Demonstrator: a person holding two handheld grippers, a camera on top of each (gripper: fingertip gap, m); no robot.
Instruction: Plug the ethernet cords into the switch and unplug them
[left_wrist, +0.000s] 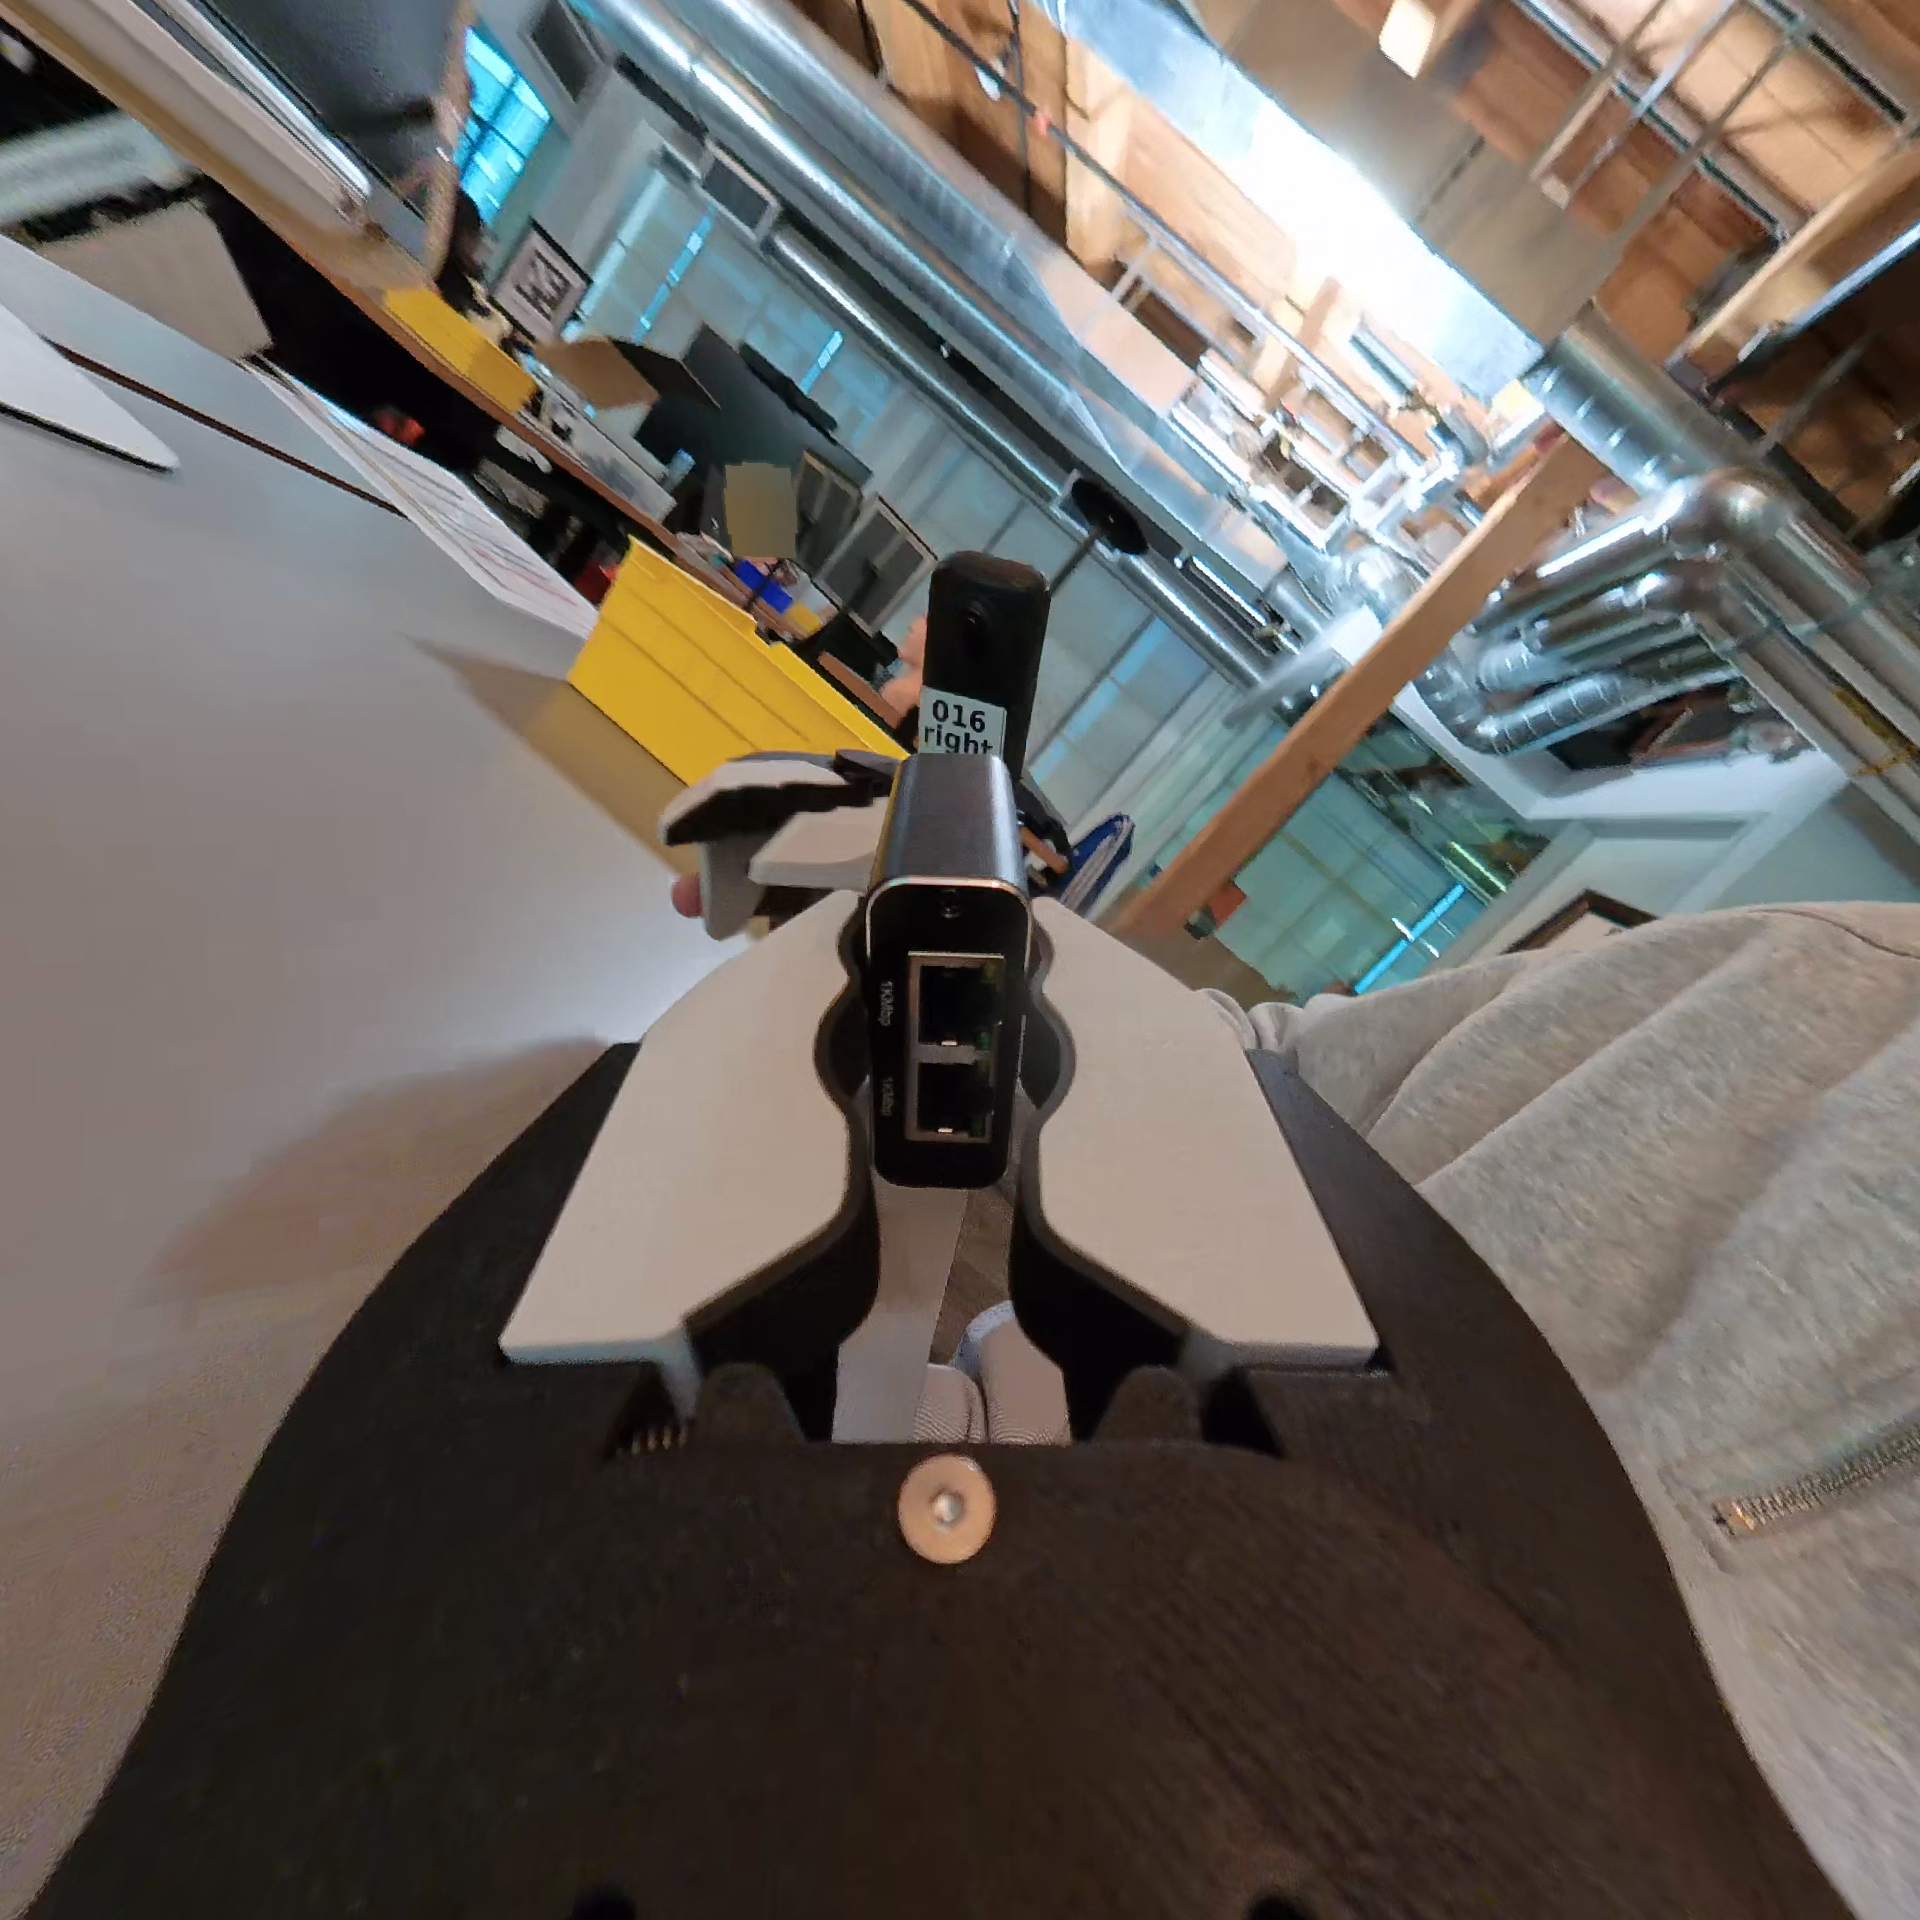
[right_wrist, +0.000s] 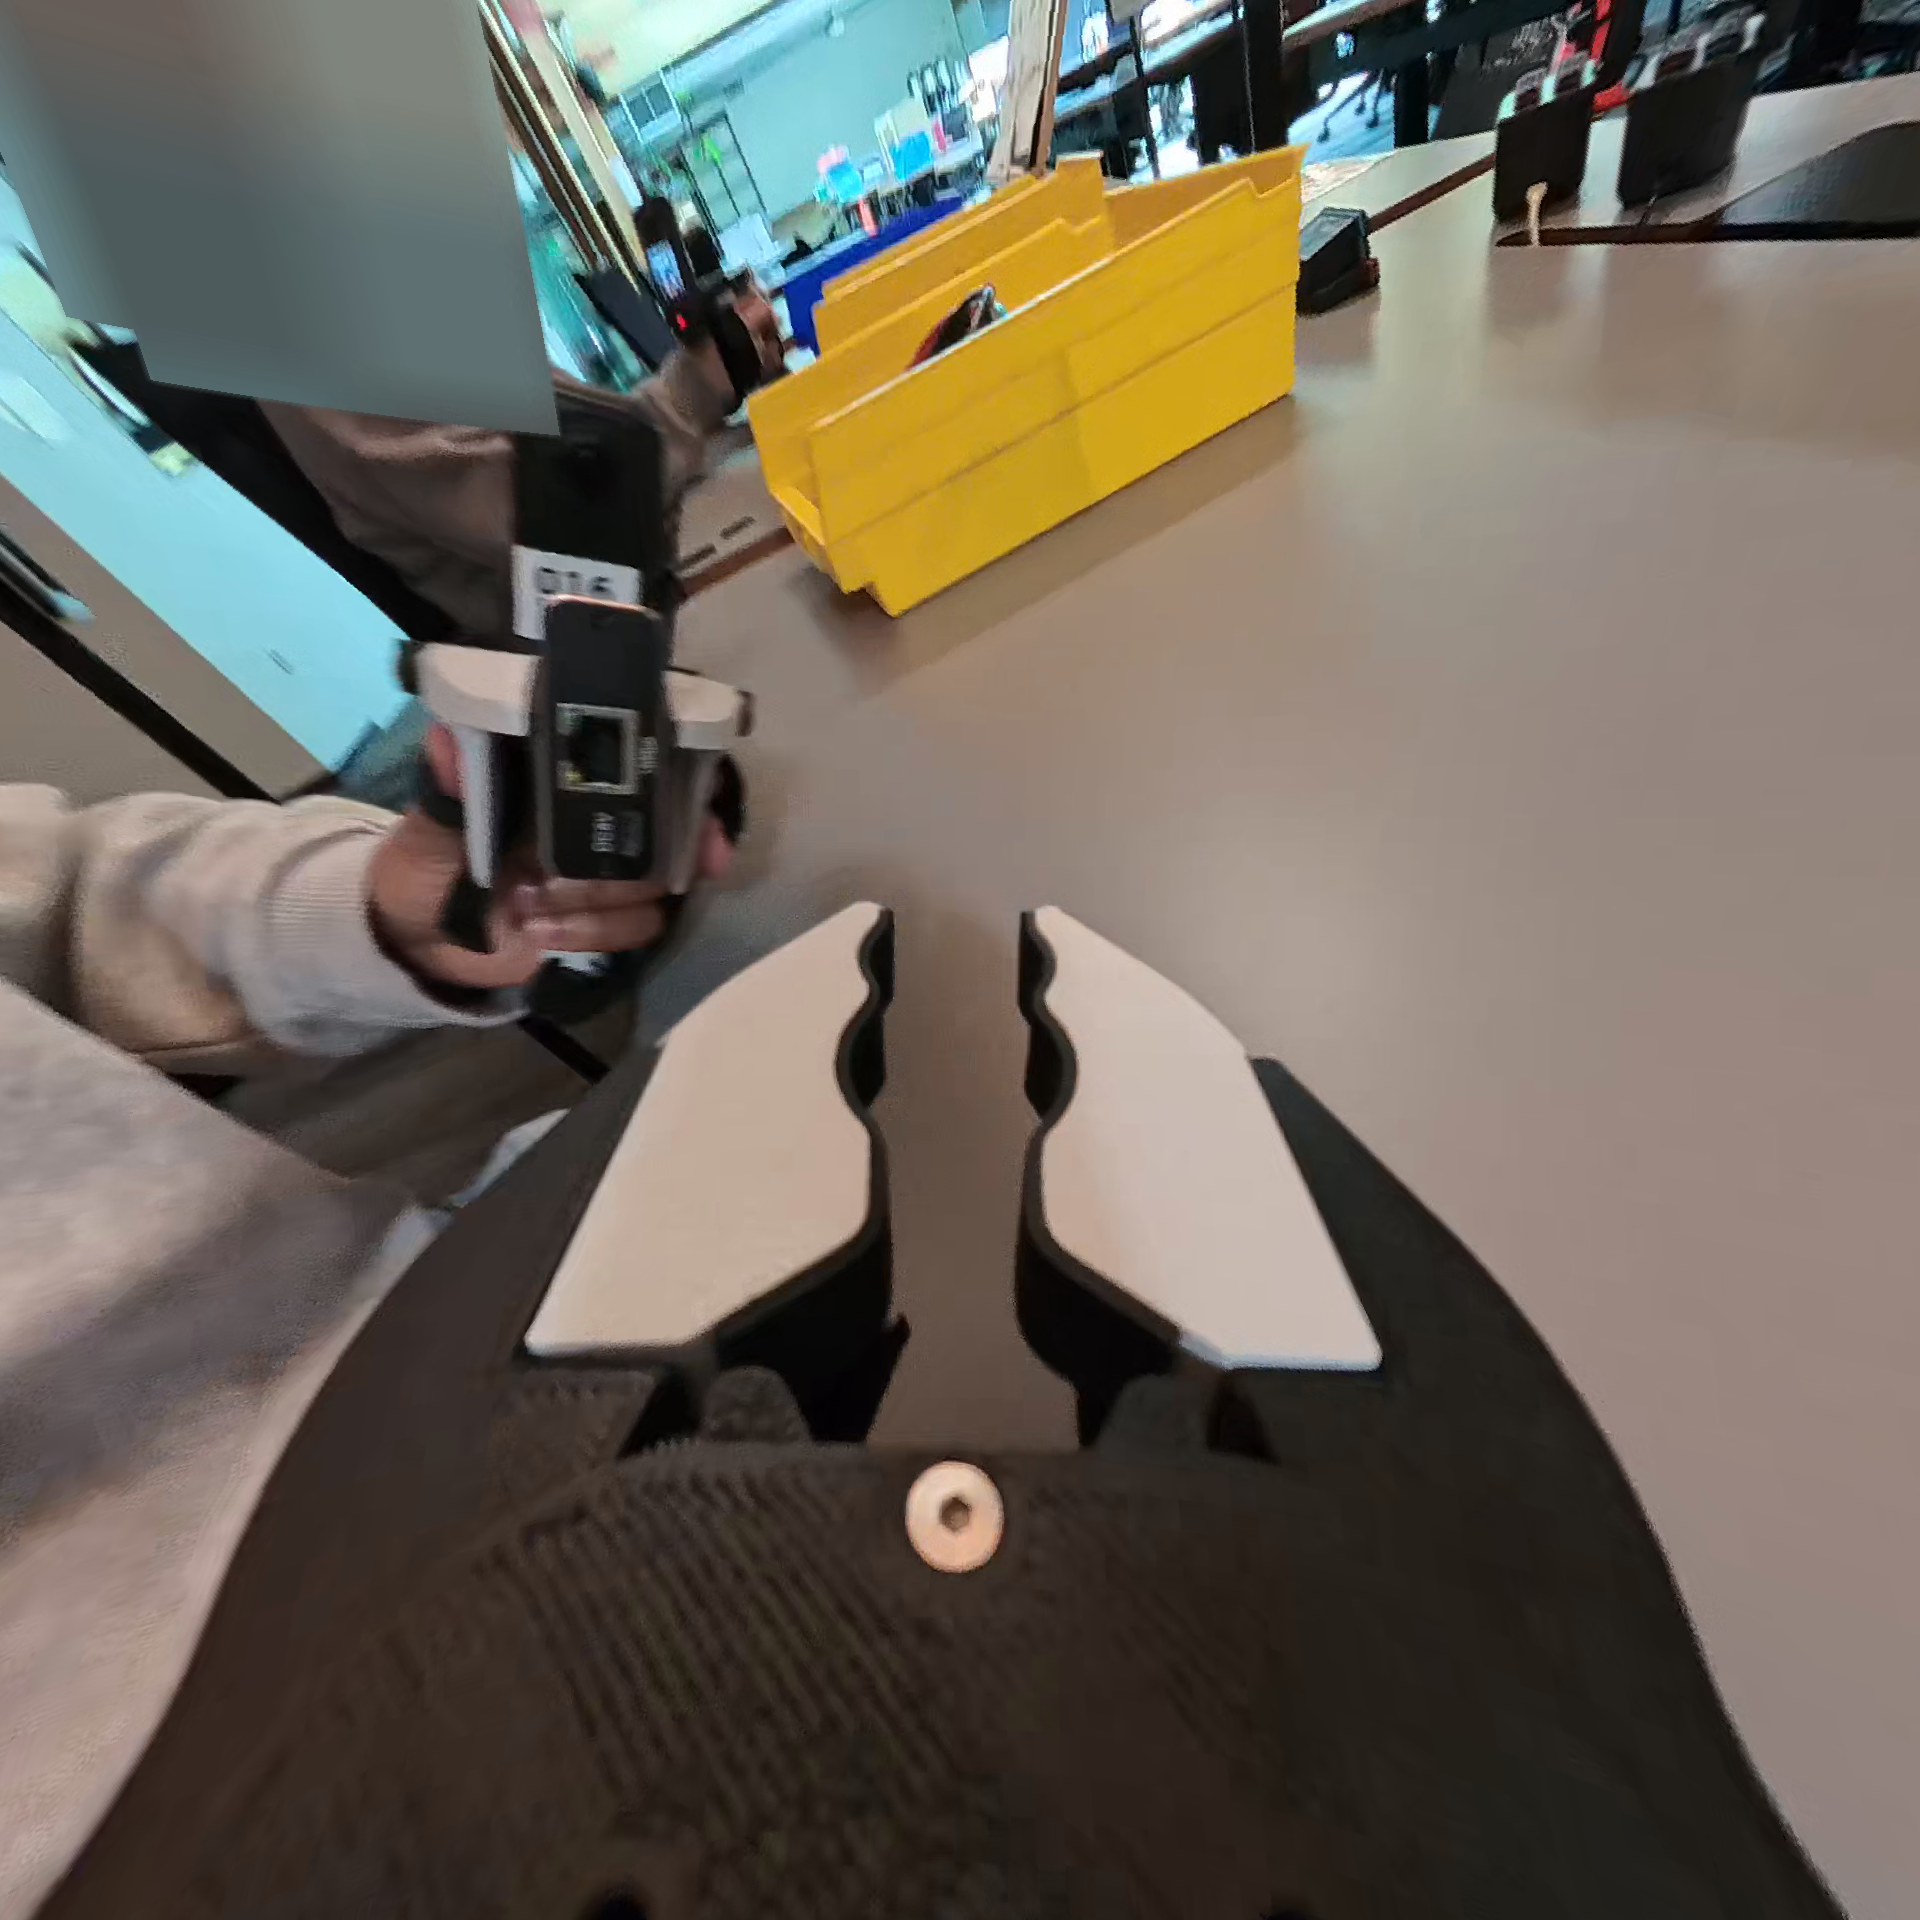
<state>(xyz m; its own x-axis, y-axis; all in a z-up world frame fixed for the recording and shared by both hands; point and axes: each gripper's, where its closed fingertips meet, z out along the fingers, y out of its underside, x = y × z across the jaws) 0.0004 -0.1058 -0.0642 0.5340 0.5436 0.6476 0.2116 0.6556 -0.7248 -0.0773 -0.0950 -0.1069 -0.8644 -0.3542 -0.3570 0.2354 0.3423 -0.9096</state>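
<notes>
Gripping the dark switch (left_wrist: 943, 1049) between our left gripper (left_wrist: 943, 997) fingers, we see its two empty ports, one above the other, facing the left wrist camera. Our right gripper (right_wrist: 956, 935) hangs over the grey desk (right_wrist: 1507, 831) with its fingers narrowly apart and holding nothing; from it, the switch sits at ten o'clock, pinched in the left gripper above a hand (right_wrist: 540, 914). Farther off at twelve o'clock, a yellow bin (right_wrist: 1039, 416) rests on the desk.

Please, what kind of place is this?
Probably a workshop or lab in an industrial building: bare silver metal ceiling ducts, stacked yellow plastic storage bins on a wide beige worktable.
</notes>
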